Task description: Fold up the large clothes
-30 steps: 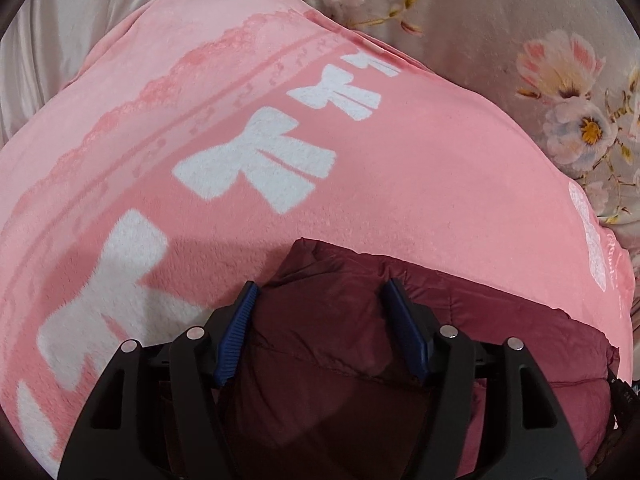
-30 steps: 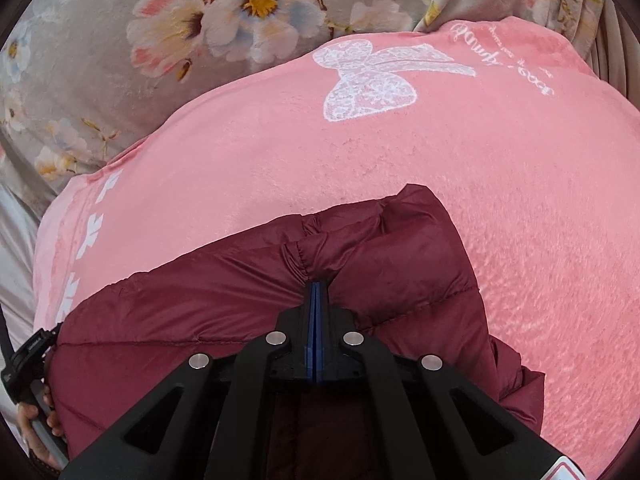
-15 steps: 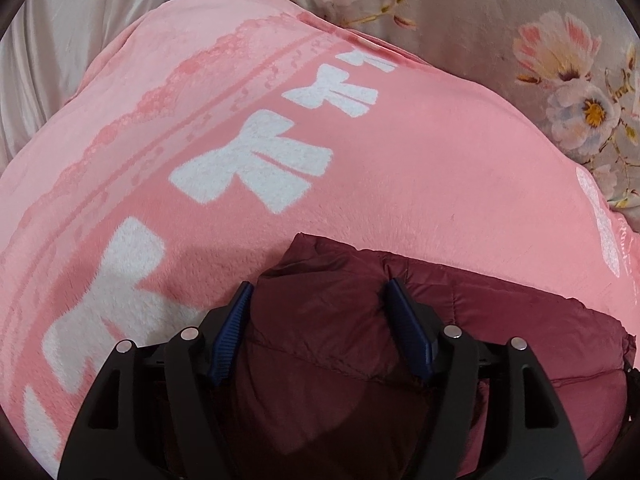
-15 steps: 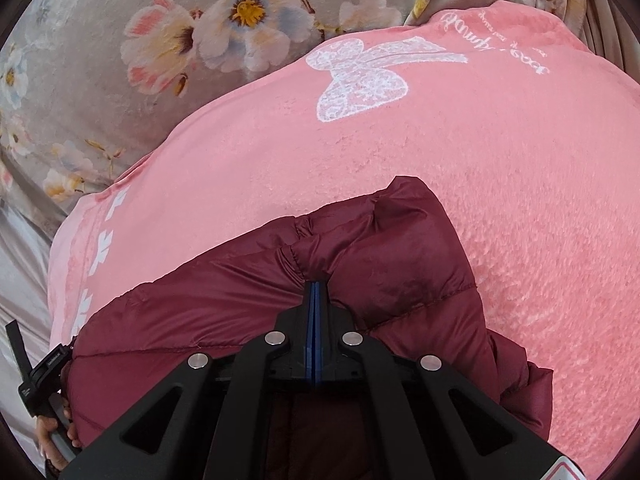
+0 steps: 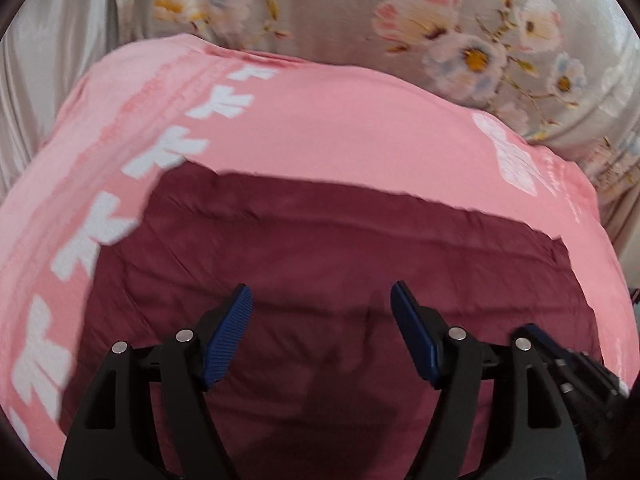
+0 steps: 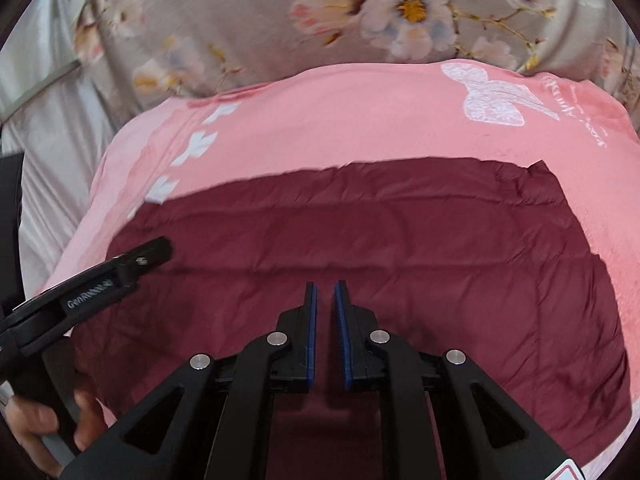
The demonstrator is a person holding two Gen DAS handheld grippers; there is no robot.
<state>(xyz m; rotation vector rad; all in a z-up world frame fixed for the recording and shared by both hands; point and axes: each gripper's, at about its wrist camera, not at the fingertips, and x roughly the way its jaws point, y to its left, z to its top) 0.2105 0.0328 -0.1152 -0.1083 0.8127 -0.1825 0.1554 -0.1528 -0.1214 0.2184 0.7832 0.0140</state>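
Both wrist cameras look steeply down along their own fingers, close above the maroon jacket [image 5: 320, 248] spread on the pink blanket [image 5: 340, 128]. They share jacket, blanket and floral sheet [image 6: 248, 20]; the right view also catches the left gripper [image 6: 156, 254] at its left edge.

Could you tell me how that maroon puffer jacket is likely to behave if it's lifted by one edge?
The maroon puffer jacket would probably droop: its quilted panels look soft. It seems light for its bulk. The smooth shell may slip from the pads.

Left gripper [image 5: 322, 312] fingers spread wide above maroon jacket [image 5: 320, 240] on pink blanket [image 5: 360, 128]
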